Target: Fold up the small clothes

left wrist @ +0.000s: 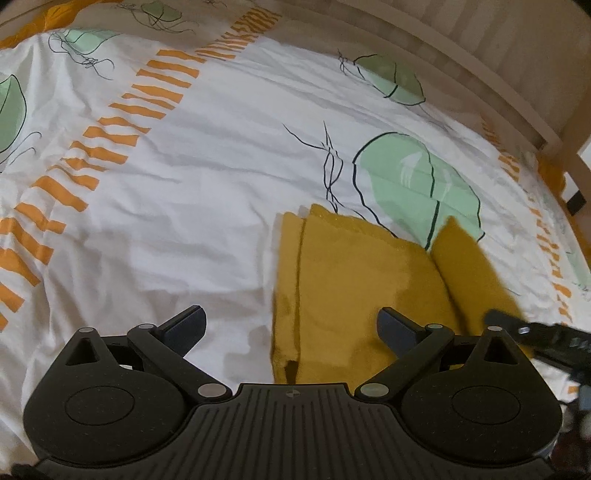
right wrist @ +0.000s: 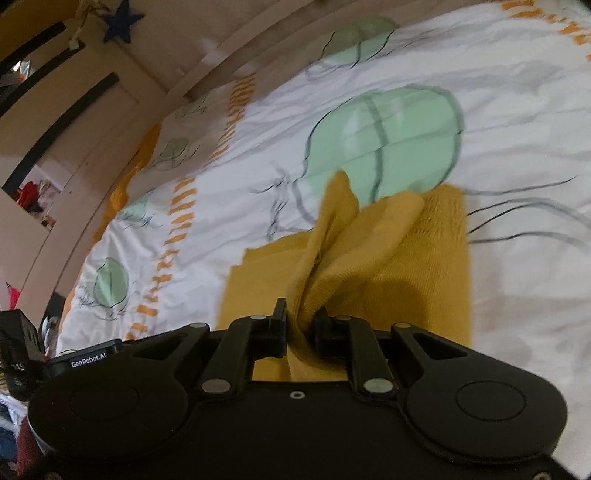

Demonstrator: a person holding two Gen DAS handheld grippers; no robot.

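Note:
A mustard-yellow knitted garment (left wrist: pixel 351 280) lies partly folded on the bed. My left gripper (left wrist: pixel 291 325) is open above its near left edge, with nothing between the fingers. My right gripper (right wrist: pixel 301 325) is shut on a bunched fold of the yellow garment (right wrist: pixel 406 258), and this fold rises off the rest of the cloth. In the left wrist view the right gripper (left wrist: pixel 506 319) shows at the lower right, lifting a flap of the cloth.
The bed cover (left wrist: pixel 166 221) is white with green shapes and orange stripes. A pale wooden bed rail (left wrist: pixel 480 85) runs along the far side. Cupboard doors (right wrist: pixel 74 110) and a blue star (right wrist: pixel 122 20) stand beyond the bed.

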